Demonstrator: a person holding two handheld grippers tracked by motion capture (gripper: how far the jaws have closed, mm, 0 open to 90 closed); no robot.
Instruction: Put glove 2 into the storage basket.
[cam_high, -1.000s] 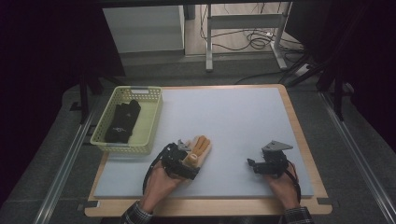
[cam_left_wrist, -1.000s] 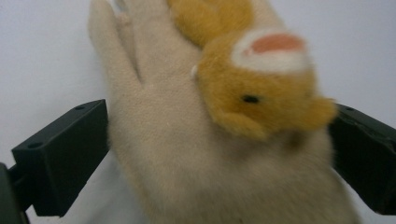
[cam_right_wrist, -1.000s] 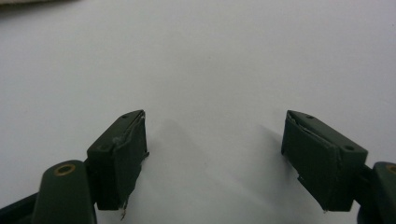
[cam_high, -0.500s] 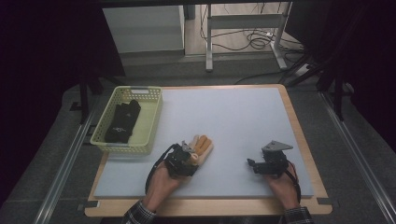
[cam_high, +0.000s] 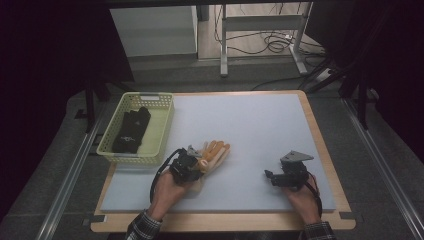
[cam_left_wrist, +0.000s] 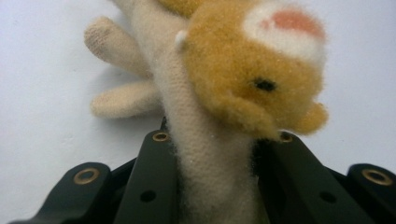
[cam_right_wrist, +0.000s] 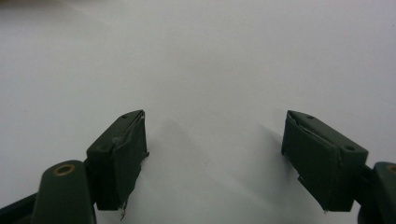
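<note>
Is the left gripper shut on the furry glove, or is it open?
Shut on it. The left gripper has just closed its jaws, and both black jaws press against the cream cuff of the furry glove, which lies on the table.

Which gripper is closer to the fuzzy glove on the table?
Left. The left gripper is shut on the glove, pinching its cream cuff. The right gripper sits open on the bare mat, well off to the glove's right.

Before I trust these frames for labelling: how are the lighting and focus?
High view: dim, dark surroundings, the blue mat evenly lit. Left gripper view: the fuzzy glove sits very close, soft-edged. Right gripper view: pale mat with soft shadows beside the open right gripper.
</note>
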